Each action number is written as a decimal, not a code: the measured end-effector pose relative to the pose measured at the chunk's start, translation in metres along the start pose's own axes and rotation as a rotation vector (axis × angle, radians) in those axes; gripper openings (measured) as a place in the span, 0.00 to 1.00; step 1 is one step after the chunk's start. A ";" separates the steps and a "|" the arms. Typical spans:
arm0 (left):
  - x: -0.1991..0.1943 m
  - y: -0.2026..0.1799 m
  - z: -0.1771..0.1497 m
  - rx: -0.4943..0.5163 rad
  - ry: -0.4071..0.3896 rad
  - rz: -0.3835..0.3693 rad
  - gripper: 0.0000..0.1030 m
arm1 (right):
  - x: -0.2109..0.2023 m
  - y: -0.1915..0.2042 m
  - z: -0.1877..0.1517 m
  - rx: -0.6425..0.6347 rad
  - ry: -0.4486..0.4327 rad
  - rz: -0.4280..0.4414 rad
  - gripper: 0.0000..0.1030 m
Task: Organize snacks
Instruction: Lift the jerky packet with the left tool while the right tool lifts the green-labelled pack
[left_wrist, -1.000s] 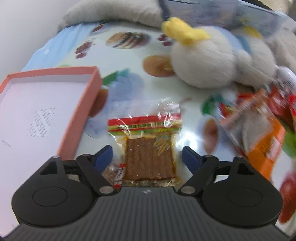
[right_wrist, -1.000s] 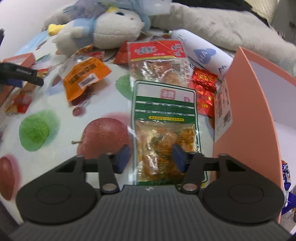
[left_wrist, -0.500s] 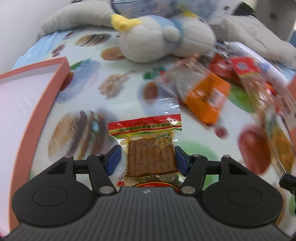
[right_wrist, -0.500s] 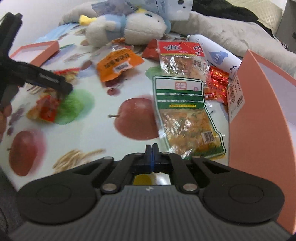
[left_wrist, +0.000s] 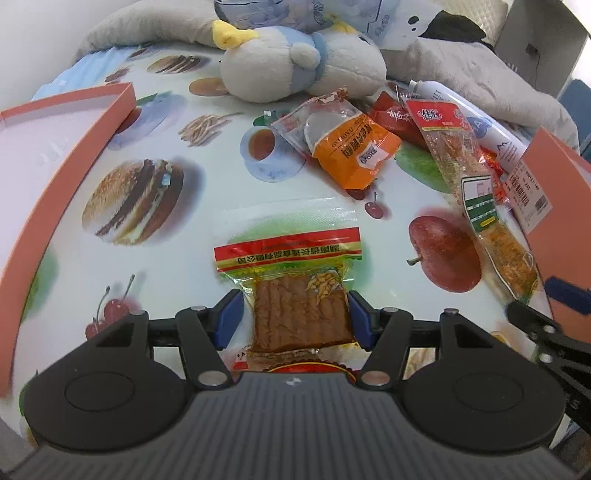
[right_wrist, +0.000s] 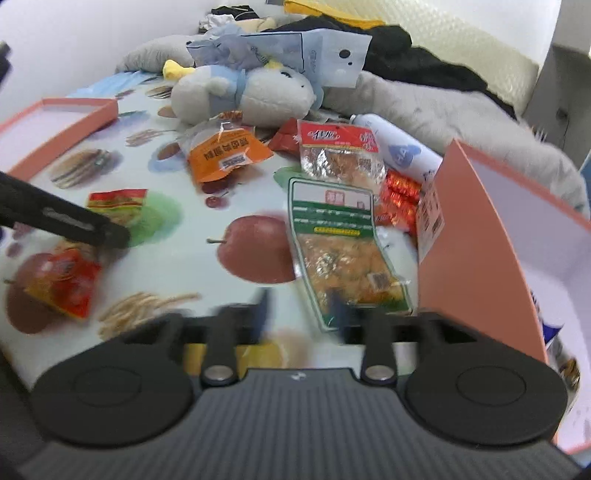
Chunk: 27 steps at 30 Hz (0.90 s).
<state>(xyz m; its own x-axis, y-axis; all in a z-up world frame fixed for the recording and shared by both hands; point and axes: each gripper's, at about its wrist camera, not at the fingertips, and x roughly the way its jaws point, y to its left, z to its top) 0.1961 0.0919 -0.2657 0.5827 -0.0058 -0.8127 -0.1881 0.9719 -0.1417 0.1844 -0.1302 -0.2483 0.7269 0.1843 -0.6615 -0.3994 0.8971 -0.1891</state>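
My left gripper (left_wrist: 294, 319) is shut on a brown snack packet (left_wrist: 295, 266) with a red and yellow header, its blue pads pressing both sides. The packet hangs just over the printed cloth, near its front middle. In the right wrist view the same packet (right_wrist: 118, 201) shows beyond the left gripper's black finger (right_wrist: 74, 225). My right gripper (right_wrist: 301, 314) is blurred and its jaws are opening with nothing between them. A green packet of yellow snacks (right_wrist: 343, 240) lies flat just ahead of its right finger, beside the right pink box (right_wrist: 480, 240).
An orange packet (right_wrist: 225, 157), a red-topped clear packet (right_wrist: 338, 151), small red wrappers (right_wrist: 400, 195) and a white bottle (right_wrist: 399, 151) crowd the back right. A plush toy (left_wrist: 295, 66) lies behind them. A shallow pink box (left_wrist: 74, 147) sits on the left.
My left gripper closed on the brown packet and carried it rightward, away from the left pink box. My right gripper drew back off the green packet, snapped shut empty, then spread again.
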 end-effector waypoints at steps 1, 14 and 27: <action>-0.001 0.000 -0.001 -0.002 0.000 0.000 0.64 | 0.004 0.000 0.001 -0.004 0.000 -0.003 0.51; 0.000 0.002 -0.003 0.004 -0.006 -0.017 0.64 | 0.064 -0.018 0.021 0.095 0.063 -0.073 0.85; -0.002 0.004 -0.004 -0.026 -0.019 -0.025 0.64 | 0.069 -0.039 0.017 0.227 0.146 0.054 0.64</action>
<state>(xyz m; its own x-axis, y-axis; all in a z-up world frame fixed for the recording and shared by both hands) 0.1905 0.0949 -0.2671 0.6024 -0.0257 -0.7978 -0.1937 0.9649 -0.1773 0.2600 -0.1456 -0.2744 0.6132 0.1895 -0.7669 -0.2882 0.9576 0.0062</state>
